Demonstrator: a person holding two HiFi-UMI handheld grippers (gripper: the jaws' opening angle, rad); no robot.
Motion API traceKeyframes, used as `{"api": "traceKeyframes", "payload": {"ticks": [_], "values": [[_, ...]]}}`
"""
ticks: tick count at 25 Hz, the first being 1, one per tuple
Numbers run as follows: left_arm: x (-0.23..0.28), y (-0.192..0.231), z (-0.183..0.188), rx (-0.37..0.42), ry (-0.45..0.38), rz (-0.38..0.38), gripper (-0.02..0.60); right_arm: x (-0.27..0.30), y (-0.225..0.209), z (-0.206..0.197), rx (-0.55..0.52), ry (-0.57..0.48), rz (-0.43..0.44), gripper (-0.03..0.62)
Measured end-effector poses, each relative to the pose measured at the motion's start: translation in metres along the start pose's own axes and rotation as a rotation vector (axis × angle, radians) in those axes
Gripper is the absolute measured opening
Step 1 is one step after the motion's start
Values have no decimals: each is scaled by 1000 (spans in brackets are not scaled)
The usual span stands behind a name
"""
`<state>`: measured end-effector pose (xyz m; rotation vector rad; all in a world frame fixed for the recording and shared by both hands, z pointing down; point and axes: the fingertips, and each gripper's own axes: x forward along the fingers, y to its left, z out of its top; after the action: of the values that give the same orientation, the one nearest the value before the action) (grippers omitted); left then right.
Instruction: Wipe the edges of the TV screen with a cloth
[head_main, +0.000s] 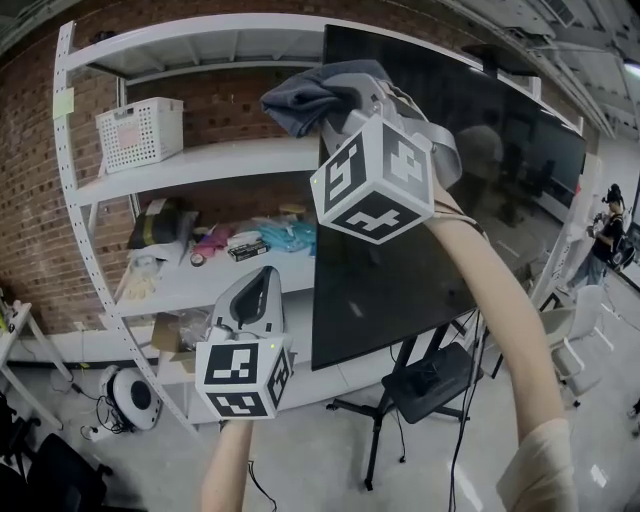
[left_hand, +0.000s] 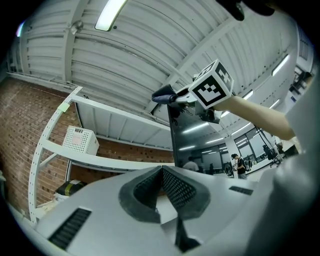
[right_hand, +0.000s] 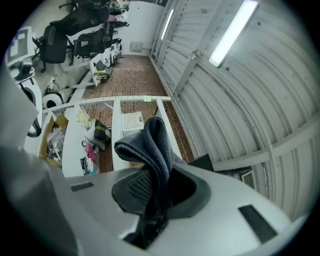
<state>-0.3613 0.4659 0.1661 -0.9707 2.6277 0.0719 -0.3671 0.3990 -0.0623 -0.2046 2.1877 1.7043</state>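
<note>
Right gripper (head_main: 345, 100) is clamped on the grey cloth (head_main: 312, 92), which is bunched between the jaws and held up at the top-left corner of the TV screen (head_main: 470, 210). Contact with the edge is unclear. Left gripper (head_main: 262, 285) sits low by the screen's lower-left corner, jaws together, nothing in them. White basket (head_main: 140, 132) on the shelving (head_main: 200, 160) has a pink label, too small to read.
</note>
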Motion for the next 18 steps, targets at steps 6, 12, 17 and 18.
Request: {"api": "traceKeyframes", "payload": {"ticks": [6,12,17,18], "values": [[-4,2,-15,-8,28,2,15,-11,38,-11,31,2,29,46],[-12,3,-23,-1,5,3,15,-24,74,-19,63,8,63,46],[-27,11,-39,-2,-11,26,15,-38,108,-29,56,23,100,46],[-29,12,-43,-9,-6,29,15,-40,115,-31,50,30,105,46]]}}
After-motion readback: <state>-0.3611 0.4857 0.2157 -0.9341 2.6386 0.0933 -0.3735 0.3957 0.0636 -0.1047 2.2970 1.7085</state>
